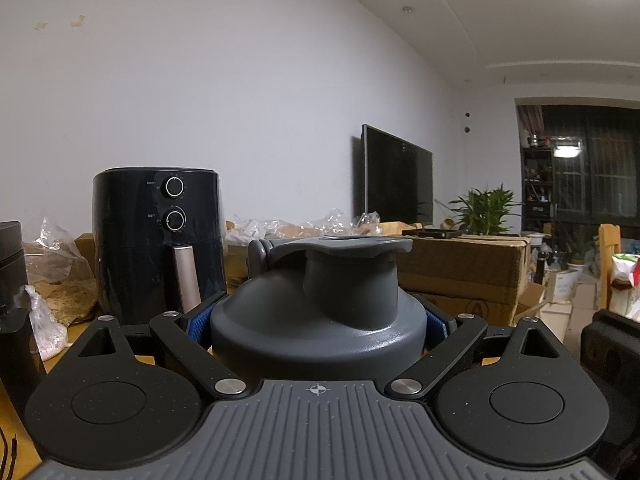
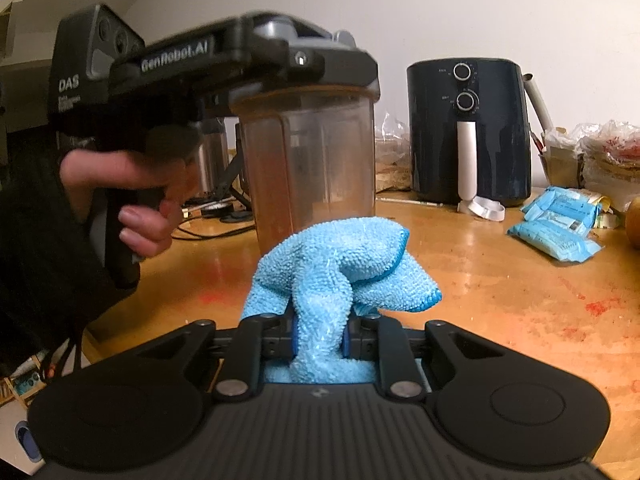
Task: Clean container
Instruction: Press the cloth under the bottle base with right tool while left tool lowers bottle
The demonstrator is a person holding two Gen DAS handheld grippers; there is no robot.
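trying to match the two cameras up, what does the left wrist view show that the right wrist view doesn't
Only the left wrist view shows the bottle's grey lid from close up, a dark tv, a potted plant and cardboard boxes.

Only the right wrist view shows the blue cloth pinched in the right gripper, the bottle's clear body, the hand holding the left gripper, and blue packets.

Both show the black air fryer and the wooden table.

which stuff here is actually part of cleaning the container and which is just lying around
In use:
- container, clamped near its grey lid by the left gripper
- blue cloth, pinched in the right gripper

Lying about:
- air fryer
- blue packets
- plastic bags
- cardboard box
- TV
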